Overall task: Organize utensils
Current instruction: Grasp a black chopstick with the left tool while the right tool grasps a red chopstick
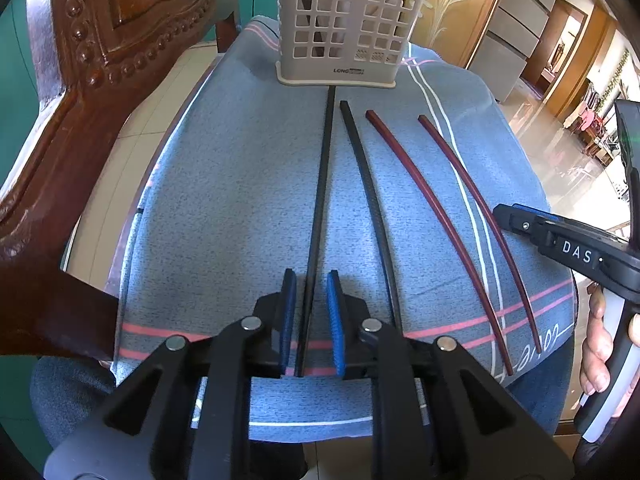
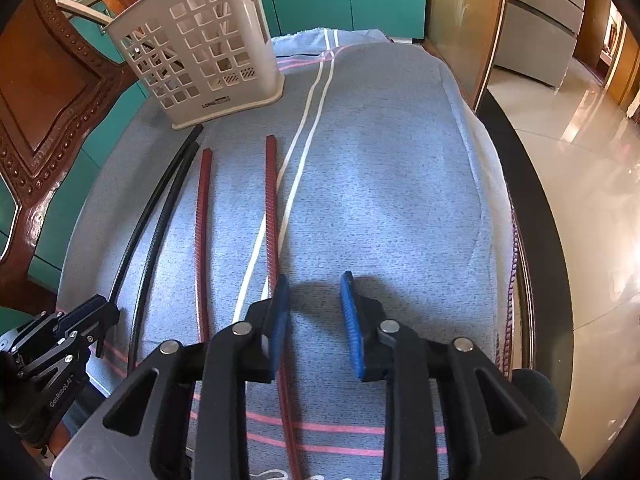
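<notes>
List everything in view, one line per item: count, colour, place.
black chopsticks: 2, black, left on the towel, the leftmost between the left fingers
red chopsticks: 2, dark red, right of the black pair
utensil holder: 1, beige, perforated, far end of the towel
towel: 1, blue-grey with pink and white stripes, under everything
chair: 1, carved brown wood, left
left hand-held gripper: 1, black with blue pads, open astride the leftmost black chopstick
right hand-held gripper: 1, same colours, open, just right of the rightmost red chopstick
</notes>
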A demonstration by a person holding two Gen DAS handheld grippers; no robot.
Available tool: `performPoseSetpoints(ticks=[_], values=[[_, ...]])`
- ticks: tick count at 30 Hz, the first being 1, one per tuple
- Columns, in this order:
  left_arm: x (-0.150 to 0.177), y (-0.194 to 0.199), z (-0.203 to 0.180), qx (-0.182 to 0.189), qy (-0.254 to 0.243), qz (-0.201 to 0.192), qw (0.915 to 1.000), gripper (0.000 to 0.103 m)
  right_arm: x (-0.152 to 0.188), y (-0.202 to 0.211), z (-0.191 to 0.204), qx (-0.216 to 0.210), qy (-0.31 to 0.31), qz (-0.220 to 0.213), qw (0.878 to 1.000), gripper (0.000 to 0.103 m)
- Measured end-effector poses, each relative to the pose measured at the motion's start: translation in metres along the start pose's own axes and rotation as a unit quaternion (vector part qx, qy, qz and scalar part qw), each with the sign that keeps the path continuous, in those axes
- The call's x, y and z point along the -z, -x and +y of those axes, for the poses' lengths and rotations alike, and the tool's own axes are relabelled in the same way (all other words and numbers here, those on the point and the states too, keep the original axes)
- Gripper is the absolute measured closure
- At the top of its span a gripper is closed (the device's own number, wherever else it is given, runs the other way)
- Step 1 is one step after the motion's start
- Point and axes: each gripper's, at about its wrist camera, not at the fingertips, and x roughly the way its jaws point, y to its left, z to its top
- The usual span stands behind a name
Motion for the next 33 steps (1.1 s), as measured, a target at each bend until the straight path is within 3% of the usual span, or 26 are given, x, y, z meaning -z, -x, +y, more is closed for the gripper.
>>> performPoseSetpoints(ticks=[16,24,33], values=[[0.001,0.001,-0.002,-0.002,-0.003,-0.001,1.0,0.084,0.001,0.0,0.0,0.006,0.009,-0.004,1.0,0.074],[0.001,0.0,-0.009,0.001,-0.018,0.0,0.9998,0.069,0.001,0.0,0.0,0.005,0.009,-0.005,1.0,0.073],[0.0,0.0,-0.01,0.004,-0.018,0.0,0.9998,0.067,0.001,0.001,0.0,0.003,0.008,-0.005,1.0,0.072]])
